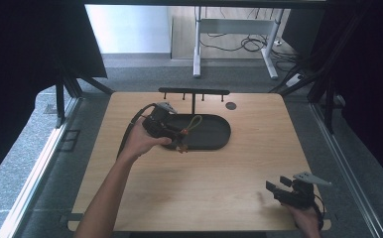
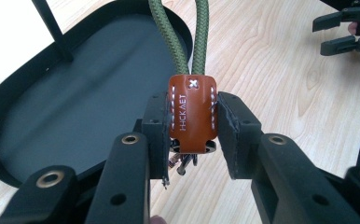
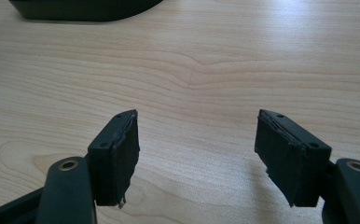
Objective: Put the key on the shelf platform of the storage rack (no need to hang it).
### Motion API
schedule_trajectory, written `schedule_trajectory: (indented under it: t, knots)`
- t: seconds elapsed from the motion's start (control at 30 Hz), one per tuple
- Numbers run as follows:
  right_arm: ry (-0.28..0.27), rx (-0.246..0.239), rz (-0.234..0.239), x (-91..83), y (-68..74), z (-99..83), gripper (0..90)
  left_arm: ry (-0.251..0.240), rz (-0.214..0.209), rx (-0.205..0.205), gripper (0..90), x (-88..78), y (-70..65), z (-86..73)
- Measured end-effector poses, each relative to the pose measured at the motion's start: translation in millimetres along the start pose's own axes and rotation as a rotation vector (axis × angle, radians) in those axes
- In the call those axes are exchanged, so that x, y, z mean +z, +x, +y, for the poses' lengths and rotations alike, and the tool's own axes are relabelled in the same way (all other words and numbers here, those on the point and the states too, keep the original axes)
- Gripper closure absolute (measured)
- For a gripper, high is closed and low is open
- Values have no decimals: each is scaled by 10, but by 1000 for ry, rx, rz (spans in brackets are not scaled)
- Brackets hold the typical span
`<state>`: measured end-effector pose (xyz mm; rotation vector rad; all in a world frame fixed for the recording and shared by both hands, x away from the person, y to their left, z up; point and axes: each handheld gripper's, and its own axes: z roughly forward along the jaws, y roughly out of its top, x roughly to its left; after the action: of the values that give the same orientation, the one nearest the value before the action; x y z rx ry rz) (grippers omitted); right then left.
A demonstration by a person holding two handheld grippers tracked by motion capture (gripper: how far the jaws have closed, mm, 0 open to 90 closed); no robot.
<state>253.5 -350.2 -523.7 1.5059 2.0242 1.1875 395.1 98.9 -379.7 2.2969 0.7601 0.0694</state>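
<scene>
Keychain [image 2: 192, 112] clamped in left gripper [image 2: 192, 140], cord lengthwise away toward tray [image 2: 52, 107]; right gripper [image 3: 197, 154] wide.

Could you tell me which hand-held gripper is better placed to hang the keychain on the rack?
Left hand-held gripper: it grips the keychain beside the rack. Right hand-held gripper sits open, far off.

**Hidden / cropped / unreadable**

Left gripper view: cord [image 2: 178, 32], 2 strands, runs off the top edge, loop end not visible. Keys [image 2: 183, 163] under the leather tab [image 2: 191, 112] mostly covered by it; count unclear. Tray [image 2: 71, 100] cut by the left edge, near rim behind the jaws. Right gripper view: tray [image 3: 82, 9] is only a sliver at the top. High view: tab and keys too small to resolve; right hand [image 1: 306, 218] cropped at the bottom.
</scene>
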Motion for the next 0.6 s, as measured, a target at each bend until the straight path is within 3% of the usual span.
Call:
schedule_trajectory:
  t: [0.6]
  knots:
    - [3,-3,-3,8,0,-9,308,5,-2,-3,665,89,101,169]
